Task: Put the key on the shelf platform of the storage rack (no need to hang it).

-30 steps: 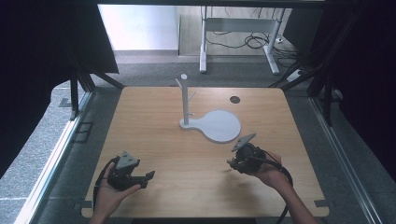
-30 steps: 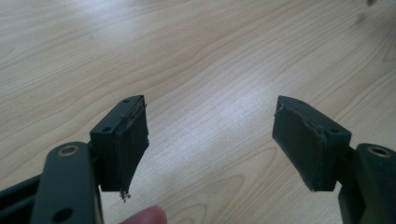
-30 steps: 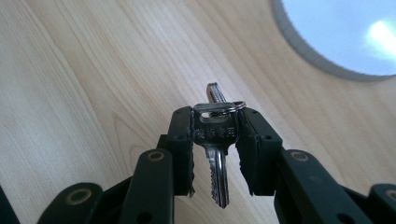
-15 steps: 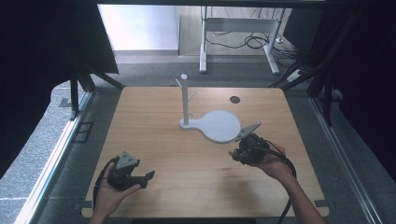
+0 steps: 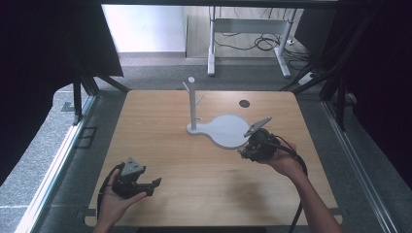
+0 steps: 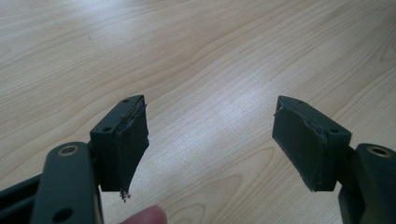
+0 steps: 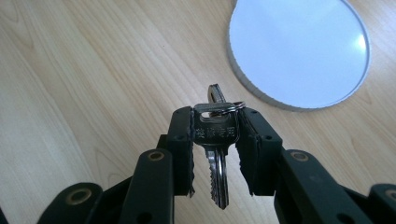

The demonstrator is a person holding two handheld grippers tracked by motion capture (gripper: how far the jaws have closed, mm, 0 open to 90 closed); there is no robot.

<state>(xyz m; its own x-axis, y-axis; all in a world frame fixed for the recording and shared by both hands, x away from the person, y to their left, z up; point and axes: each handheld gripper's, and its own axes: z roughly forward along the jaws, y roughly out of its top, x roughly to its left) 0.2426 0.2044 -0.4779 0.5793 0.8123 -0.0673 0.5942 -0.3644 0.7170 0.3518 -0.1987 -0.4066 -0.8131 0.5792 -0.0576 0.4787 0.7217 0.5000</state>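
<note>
Right tongs (image 7: 215, 135) are clamped on a bunch of silver keys (image 7: 215, 140): both black jaws press the flat head of the front key, whose stamped lettering is too small to read, while its toothed blade hangs down between the jaws. A second key pokes up behind the first, mostly covered by it, and a thin ring shows at the top of the head. Just beyond the jaw tips lies the round white base plate (image 7: 299, 51) of a stand, its upper edge cut off in the right gripper view. In the high view the same tongs (image 5: 245, 153) sit at that plate's near rim, and the stand's white post (image 5: 192, 104) with short side pegs rises farther off, past the plate.

Left tongs (image 6: 210, 135) are spread wide, gripping nothing, with bare wooden worktop (image 6: 196, 56) between and ahead of the jaws. A fingertip (image 6: 144, 217) intrudes at the bottom, cut off. Well beyond the right tongs, a small dark round spot (image 5: 244, 103) marks the worktop; what it is cannot be told.
</note>
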